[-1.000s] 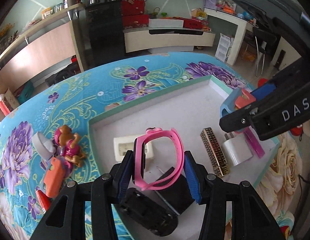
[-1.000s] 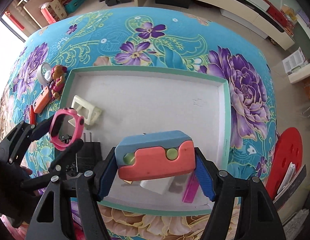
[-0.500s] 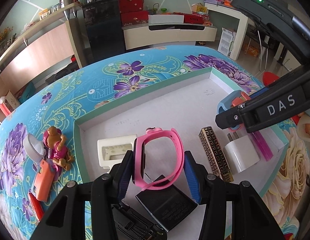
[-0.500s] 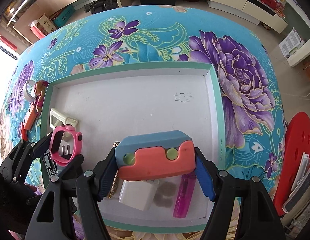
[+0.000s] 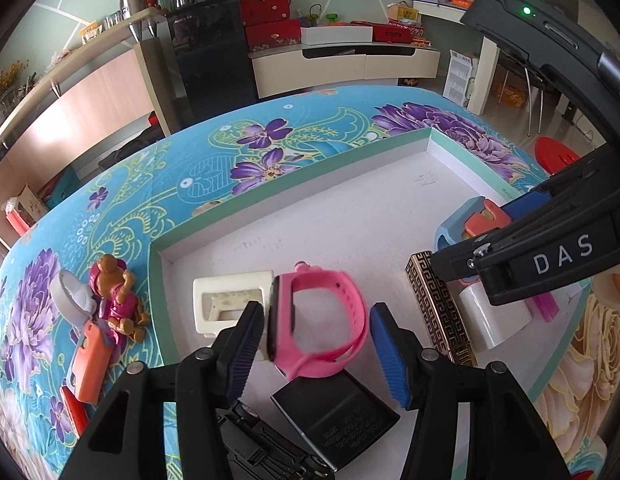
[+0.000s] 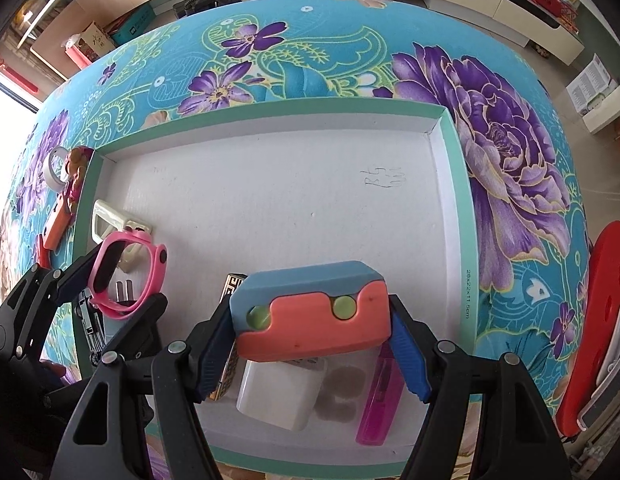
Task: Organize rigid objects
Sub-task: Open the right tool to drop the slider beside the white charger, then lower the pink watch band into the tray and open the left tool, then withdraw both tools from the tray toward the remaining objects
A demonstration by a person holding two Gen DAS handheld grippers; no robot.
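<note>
A pink watch (image 5: 322, 320) stands between the pads of my left gripper (image 5: 316, 344), low over the white tray (image 5: 310, 172) with the green rim. The jaws are opening: the watch face still leans on the left pad, and a gap shows at the right pad. The band's lower end rests on a black adapter (image 5: 334, 412). My right gripper (image 6: 310, 344) is shut on a blue-and-orange block (image 6: 310, 312), held just above a white charger (image 6: 278, 396) in the tray's near right corner. The right wrist view shows the pink watch (image 6: 126, 276) at the left.
In the tray lie a cream frame piece (image 5: 230, 300), a gold-patterned case (image 5: 438, 304), a pink lighter (image 6: 378, 400) and a black toy car (image 5: 262, 452). Left of the tray on the flowered cloth sit a toy dog (image 5: 114, 296), a white ring (image 5: 70, 296) and an orange piece (image 5: 90, 364).
My left jaws have spread and the watch has tipped and sunk onto the black adapter. The right gripper has come down with the block, closer to the charger.
</note>
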